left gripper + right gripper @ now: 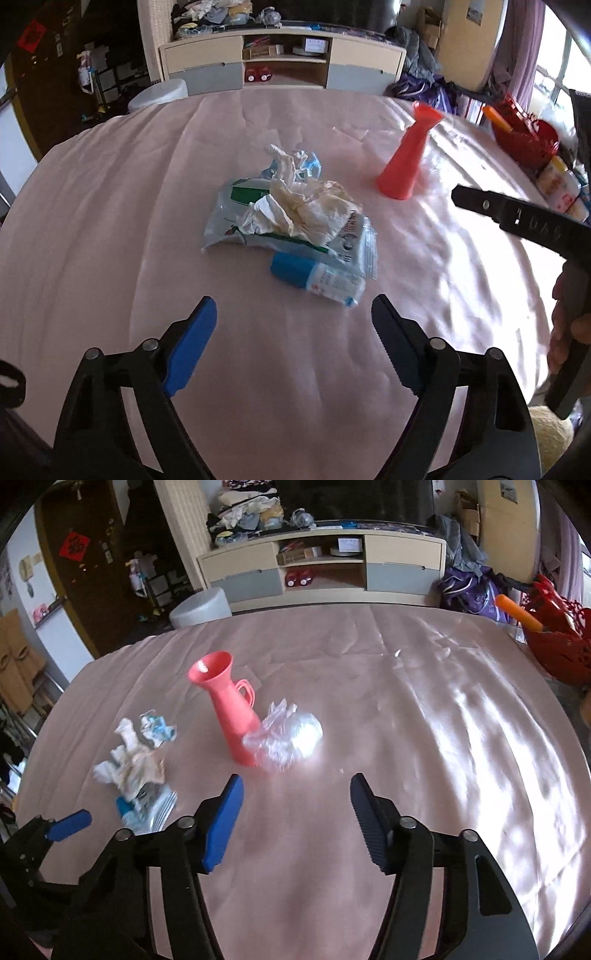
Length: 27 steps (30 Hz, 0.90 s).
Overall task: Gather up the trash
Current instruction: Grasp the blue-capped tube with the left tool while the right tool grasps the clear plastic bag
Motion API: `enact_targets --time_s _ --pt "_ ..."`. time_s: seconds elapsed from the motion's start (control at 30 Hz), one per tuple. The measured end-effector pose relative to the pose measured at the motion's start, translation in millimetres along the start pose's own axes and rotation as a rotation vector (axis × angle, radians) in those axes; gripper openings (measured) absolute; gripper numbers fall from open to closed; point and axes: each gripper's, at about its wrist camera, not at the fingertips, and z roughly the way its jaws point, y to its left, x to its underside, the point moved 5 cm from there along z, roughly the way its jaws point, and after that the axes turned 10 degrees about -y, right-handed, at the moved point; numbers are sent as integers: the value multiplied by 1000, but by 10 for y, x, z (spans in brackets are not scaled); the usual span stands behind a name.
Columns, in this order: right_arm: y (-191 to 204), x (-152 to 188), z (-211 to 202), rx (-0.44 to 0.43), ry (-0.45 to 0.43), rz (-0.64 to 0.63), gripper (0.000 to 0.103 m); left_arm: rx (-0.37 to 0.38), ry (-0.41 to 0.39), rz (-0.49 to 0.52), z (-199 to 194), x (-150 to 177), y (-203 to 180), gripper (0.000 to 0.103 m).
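Approaching: both sets of jaws spread over the bed (110, 221), next closing on the trash pile (295, 218) mid-bed.

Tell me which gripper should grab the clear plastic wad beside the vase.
Right. The right gripper is open and points almost straight at the plastic wad by the vase. The left gripper faces the tissue pile instead.

Bare pink cloth (295, 369) btwn left hand-held gripper (293, 314) & trash pile (291, 218); vase (406, 162) off right.
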Motion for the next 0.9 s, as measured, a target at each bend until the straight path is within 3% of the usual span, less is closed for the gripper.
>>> enact_targets --time_s 0.23,0.4,0.5,0.63,0.9 --pt "-8 -40 257 -17 18 17 54 27 2 26 172 -60 -49 76" --pt "3 -106 370 -23 21 25 44 34 -7 42 226 -107 -115 67" --pt "26 -92 457 -15 40 15 31 35 -11 49 228 -121 -123 57" --pt "-8 -87 467 6 37 18 10 33 -14 51 225 -133 -127 55" --pt "-7 -88 19 12 -23 -1 7 -18 -43 37 0 -142 -57 55"
